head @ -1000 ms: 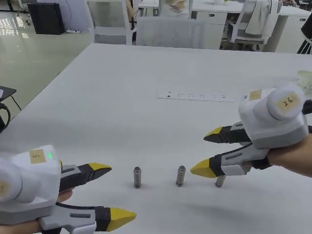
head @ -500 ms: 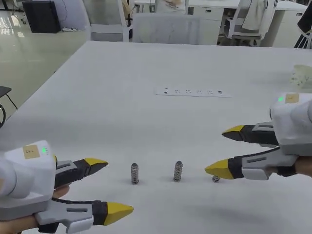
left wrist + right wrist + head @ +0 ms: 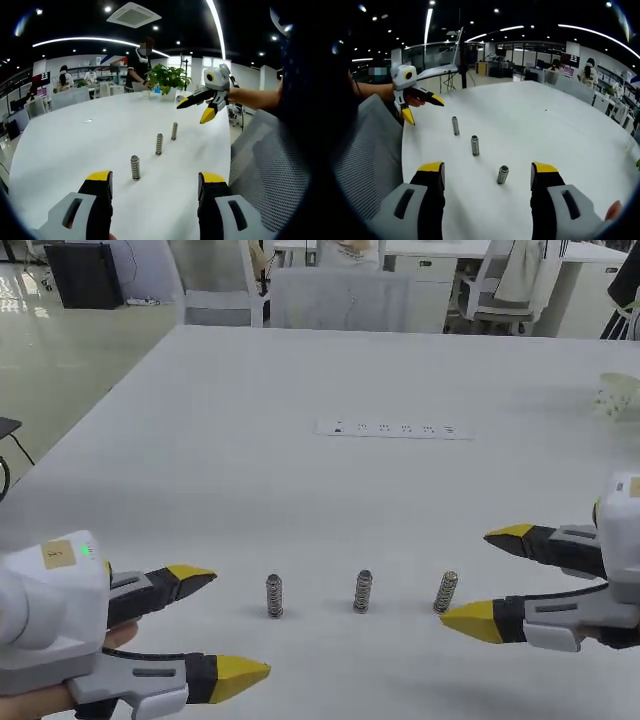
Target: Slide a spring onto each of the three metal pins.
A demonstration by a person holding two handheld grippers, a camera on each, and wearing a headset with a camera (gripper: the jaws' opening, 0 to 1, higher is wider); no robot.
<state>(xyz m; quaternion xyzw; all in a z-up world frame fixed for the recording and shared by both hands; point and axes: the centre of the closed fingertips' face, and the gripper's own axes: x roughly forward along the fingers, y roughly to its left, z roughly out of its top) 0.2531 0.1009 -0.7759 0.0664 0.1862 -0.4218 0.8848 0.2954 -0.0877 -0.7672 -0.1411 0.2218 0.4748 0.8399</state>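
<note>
Now three grey coiled springs (image 3: 363, 591) stand in a row on the white table (image 3: 300, 390), the rightmost leaning, between the left gripper (image 3: 240, 623) and right gripper (image 3: 465, 575), both jaws spread wide, empty. The left gripper view adds a potted plant (image 3: 167, 77).

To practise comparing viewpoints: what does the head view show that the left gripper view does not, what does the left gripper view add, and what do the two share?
Head view: the green light on the body of the left gripper, and the glossy floor beside the white table. Left gripper view: a potted plant, a ceiling vent and a standing person beyond the table. Shared: three springs standing in a row, with the left gripper and the right gripper open at either end, holding nothing.
</note>
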